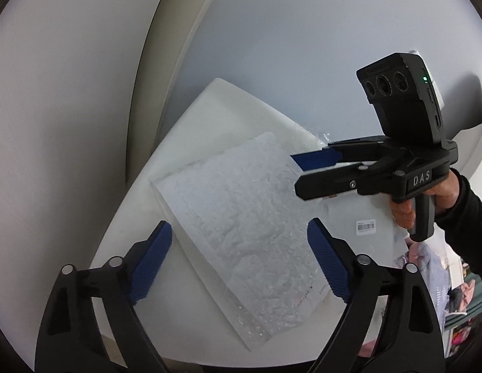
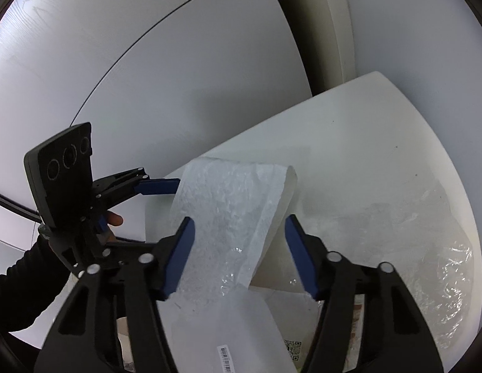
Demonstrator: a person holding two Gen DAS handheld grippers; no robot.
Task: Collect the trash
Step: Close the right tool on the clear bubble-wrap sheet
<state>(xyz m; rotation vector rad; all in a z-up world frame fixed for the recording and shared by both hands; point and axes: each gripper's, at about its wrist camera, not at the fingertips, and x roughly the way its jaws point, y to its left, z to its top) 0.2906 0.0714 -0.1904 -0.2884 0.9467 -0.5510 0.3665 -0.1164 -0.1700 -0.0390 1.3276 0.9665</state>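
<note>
Two tools work over one white bench [image 1: 122,223], which stands against pale cabinet panels. The left tool [image 1: 239,261] is released: its blue pads [image 1: 152,258] stand wide apart on either side of a sheet of bubble wrap [image 1: 241,217], with none of the sheet visibly pinched between them. The right tool [image 1: 306,163] is likewise spread, and in the right wrist view its pads [image 2: 178,255] flank the same sheet without visibly closing on it.

The bubble wrap, the trash item in hand, lies on the bench but not flat. In the right wrist view its far end [image 2: 241,171] curls upward into an arch, and its near end overlaps a white mailer bag [image 2: 228,338] bearing a barcode label [image 2: 227,359]. A second piece of trash, a crumpled clear plastic film [image 2: 427,248], lies on the bench to the right, apart from the sheet.

Judgement: both tools bracket the sheet from opposite sides because a light, springy sheet is hard to secure with a single pinch; gathering it from two edges would compact it. Neither grasp appears made yet. The raised curl offers the easiest edge to clamp. The sheet may slide or spring back when pressed.
</note>
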